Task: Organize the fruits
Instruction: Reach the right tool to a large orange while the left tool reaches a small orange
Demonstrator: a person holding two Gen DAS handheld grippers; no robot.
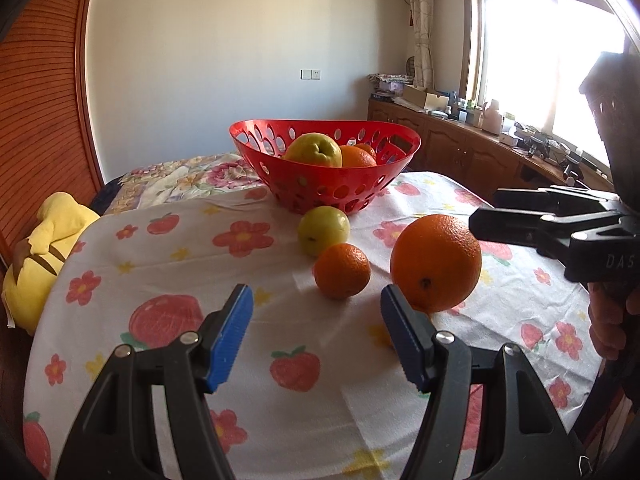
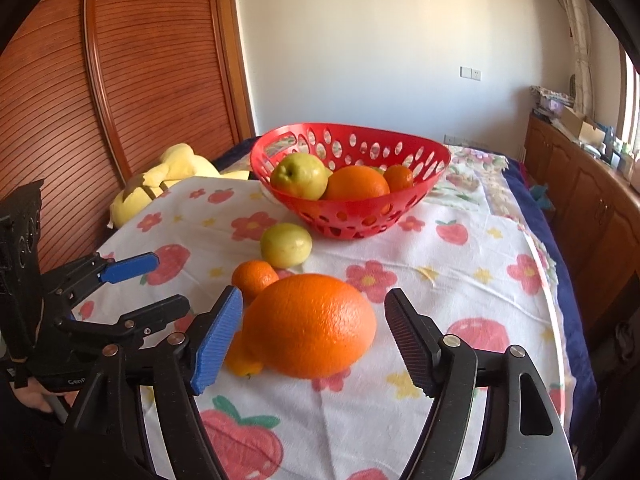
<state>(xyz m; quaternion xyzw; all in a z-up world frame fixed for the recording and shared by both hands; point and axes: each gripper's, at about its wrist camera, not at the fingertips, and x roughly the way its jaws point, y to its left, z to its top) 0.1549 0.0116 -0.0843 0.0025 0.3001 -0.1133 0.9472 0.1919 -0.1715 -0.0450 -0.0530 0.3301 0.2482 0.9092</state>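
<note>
A red perforated basket at the table's far side holds a yellow-green apple and oranges. On the cloth lie a green apple, a small tangerine, a big orange and a small orange fruit beside it. My right gripper is open with its fingers on either side of the big orange. My left gripper is open and empty, just short of the tangerine; it also shows in the right wrist view.
The table has a white cloth with strawberries and flowers. A yellow plush toy lies at its left edge. A bed with a floral cover is behind. A wooden cabinet with clutter runs along the right wall.
</note>
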